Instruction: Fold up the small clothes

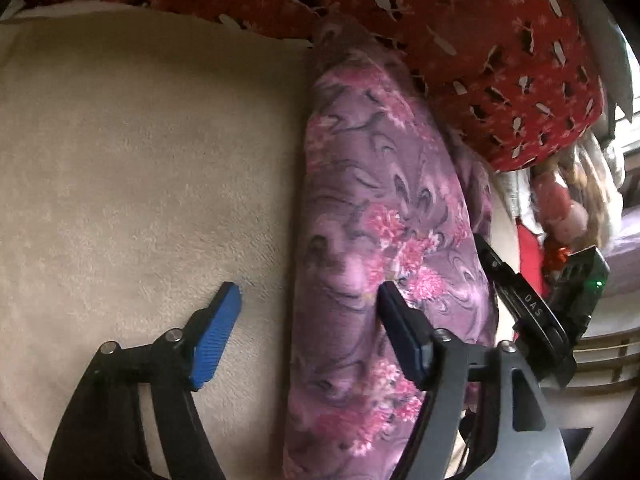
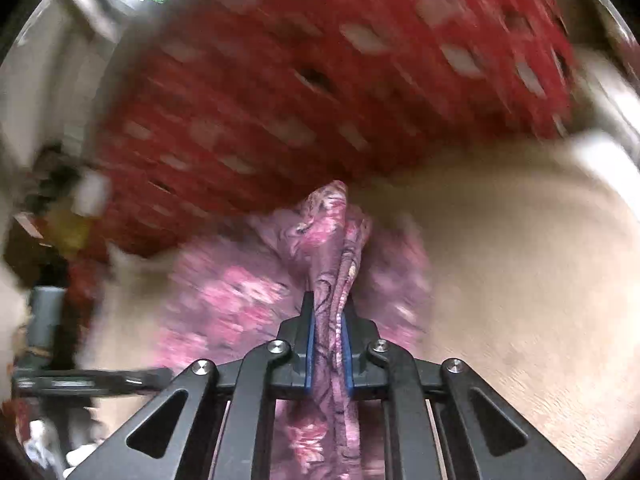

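Home bedroom, beige fleece bedding [image 1: 120,160], red patterned pillow [image 1: 480,40]

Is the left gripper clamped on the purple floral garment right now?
No, the left gripper is open: one blue pad hangs over the beige blanket, the other over the purple floral garment, neither pinching it.
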Tool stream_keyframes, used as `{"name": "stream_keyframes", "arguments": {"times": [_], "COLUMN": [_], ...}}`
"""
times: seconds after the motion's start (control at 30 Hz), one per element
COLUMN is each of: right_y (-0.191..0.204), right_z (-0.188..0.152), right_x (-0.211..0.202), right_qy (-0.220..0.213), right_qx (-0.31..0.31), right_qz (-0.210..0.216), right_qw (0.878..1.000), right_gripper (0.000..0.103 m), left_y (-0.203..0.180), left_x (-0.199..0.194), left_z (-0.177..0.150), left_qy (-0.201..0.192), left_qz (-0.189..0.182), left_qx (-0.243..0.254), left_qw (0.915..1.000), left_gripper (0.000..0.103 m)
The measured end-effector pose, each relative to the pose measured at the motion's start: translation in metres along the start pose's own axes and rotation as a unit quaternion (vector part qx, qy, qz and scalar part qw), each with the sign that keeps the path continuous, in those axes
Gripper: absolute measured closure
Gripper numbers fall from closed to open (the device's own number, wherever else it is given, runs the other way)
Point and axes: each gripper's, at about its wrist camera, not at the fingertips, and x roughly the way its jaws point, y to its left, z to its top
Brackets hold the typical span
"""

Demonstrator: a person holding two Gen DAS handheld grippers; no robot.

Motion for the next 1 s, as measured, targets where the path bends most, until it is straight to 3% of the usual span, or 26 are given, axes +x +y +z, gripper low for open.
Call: {"name": "stream_keyframes", "arguments": {"times": [0.2, 0.27, 0.33, 0.4, 0.43, 0.47, 0.5, 0.6, 0.8, 0.93, 1.0], "right_y": [-0.007, -0.011, -0.016, -0.01, -0.01, -0.008, -0.007, -0.012, 0.002, -0.014, -0.015], "right_z": [-0.02, -0.035, -0.055, -0.065, -0.072, -0.077, -0.078, -0.085, -0.077, -0.089, -0.091], "right_x": [-0.059, -0.071, -0.072, -0.064, -0.068, -0.078, -0.08, -0.065, -0.096, -0.066, -0.072], "right_qy": [-0.039, -0.028, -0.005, 0.021, 0.015, -0.008, -0.021, 0.016, -0.041, 0.01, -0.001], "right_qx": [0.028, 0.026, 0.027, 0.026, 0.022, 0.008, -0.001, -0.019, -0.022, -0.014, -0.003], "right_qz": [0.078, 0.09, 0.093, 0.095, 0.105, 0.117, 0.115, 0.059, 0.083, 0.035, 0.042], "right_qw": [0.996, 0.995, 0.995, 0.995, 0.994, 0.993, 0.993, 0.998, 0.995, 0.999, 0.999], "right_gripper": [0.083, 0.068, 0.058, 0.059, 0.065, 0.082, 0.087, 0.089, 0.091, 0.09, 0.089], "left_y": [0.007, 0.012, 0.016, 0.014, 0.01, 0.007, 0.007, 0.004, 0.005, 0.006, 0.005], "left_x": [-0.033, -0.036, -0.026, -0.025, -0.027, -0.027, -0.026, -0.024, -0.024, -0.024, -0.025], "left_z": [-0.035, -0.054, -0.067, -0.075, -0.078, -0.08, -0.08, -0.082, -0.087, -0.089, -0.091], "left_qy": [-0.005, -0.007, 0.002, -0.012, -0.016, -0.015, -0.013, -0.009, -0.006, -0.006, -0.008], "left_qz": [-0.011, -0.006, 0.002, 0.017, 0.028, 0.034, 0.039, 0.057, 0.064, 0.067, 0.071], "left_qx": [0.014, 0.018, 0.018, 0.027, 0.036, 0.037, 0.036, 0.037, 0.034, 0.035, 0.042], "left_qw": [0.9998, 0.9998, 0.9998, 0.9994, 0.9989, 0.9986, 0.9985, 0.9976, 0.9974, 0.9971, 0.9965], "left_gripper": [0.032, 0.032, 0.032, 0.032, 0.032, 0.031, 0.031, 0.031, 0.031, 0.031, 0.031]}}
